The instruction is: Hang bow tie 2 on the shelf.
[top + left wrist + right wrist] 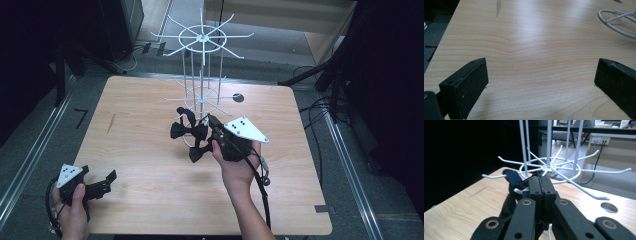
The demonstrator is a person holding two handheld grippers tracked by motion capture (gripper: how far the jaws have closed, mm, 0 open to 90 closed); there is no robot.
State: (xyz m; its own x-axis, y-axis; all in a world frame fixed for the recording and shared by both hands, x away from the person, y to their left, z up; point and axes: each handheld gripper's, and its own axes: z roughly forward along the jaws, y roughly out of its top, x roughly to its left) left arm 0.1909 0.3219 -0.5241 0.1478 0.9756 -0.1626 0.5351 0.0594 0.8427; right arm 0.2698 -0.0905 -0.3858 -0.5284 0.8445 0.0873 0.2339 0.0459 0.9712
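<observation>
Right gripper [212,131] jaws pinched shut on black fabric bow tie strap [527,183] at white wire display rack [201,37].
Risk: strap slips or snags a lower hook [489,176], tugging rack; left gripper [107,181] idle, jaws spread, on light wooden table [145,165].

Overhead light leaves a soft sheen on the pale counter [534,30]; the surroundings sink into darkness, and near edges blur slightly.

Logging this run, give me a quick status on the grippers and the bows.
Left gripper open, idle at the table's near left corner. Right gripper shut on a strap at the rack. Black bows by the rack's base. Nothing in the way.
</observation>
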